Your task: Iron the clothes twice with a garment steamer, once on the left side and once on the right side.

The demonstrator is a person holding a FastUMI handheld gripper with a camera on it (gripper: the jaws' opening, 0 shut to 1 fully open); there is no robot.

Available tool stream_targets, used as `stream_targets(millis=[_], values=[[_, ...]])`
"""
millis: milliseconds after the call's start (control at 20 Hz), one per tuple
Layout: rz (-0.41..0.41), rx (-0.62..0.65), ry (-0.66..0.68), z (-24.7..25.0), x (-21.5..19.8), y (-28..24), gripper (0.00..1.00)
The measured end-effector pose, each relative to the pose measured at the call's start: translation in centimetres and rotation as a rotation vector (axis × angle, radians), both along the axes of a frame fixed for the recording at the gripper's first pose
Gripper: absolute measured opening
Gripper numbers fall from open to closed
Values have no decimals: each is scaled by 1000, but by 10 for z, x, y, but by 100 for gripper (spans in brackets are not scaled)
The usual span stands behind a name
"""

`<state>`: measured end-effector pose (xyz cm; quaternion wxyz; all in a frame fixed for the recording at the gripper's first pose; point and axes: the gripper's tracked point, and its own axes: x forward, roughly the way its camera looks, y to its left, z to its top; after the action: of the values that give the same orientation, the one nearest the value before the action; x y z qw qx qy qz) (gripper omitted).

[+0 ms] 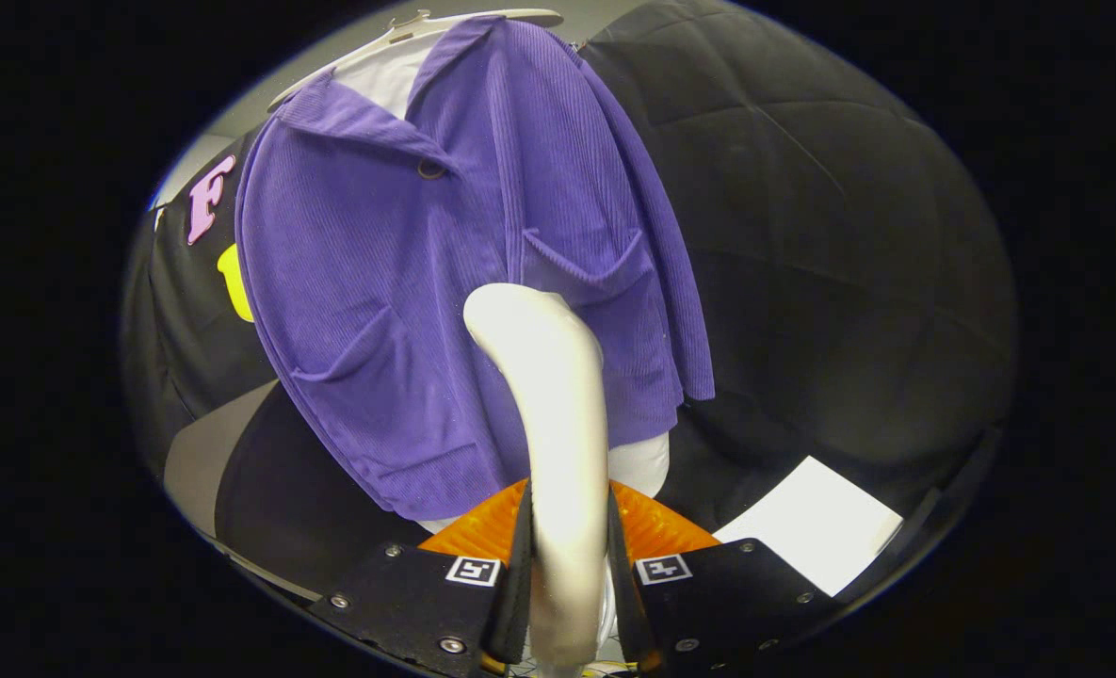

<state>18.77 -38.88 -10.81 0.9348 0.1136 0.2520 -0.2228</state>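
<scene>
A purple ribbed shirt [407, 282] with two chest pockets hangs on a white hanger [482, 19], over a white garment whose collar and lower hem show. My gripper [569, 551] is shut on the white garment steamer [558, 405], both fingers pressing its handle. The steamer rises from between the fingers and curves forward, its rounded head lying against or just before the shirt's middle, between the two pockets and a little toward the right one. Contact between head and cloth cannot be judged.
Black quilted cloth [831, 235] forms the booth wall behind and to the right of the shirt. A white sheet [816, 532] lies low on the right, beyond the right finger. A dark rounded surface [284, 499] and a grey strip [202, 457] sit low left.
</scene>
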Motion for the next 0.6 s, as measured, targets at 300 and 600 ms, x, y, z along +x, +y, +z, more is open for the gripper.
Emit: stream_targets(millis=[300, 600], values=[[-15, 16, 85, -44, -6, -1, 38], [-31, 49, 164, -92, -22, -1, 38]])
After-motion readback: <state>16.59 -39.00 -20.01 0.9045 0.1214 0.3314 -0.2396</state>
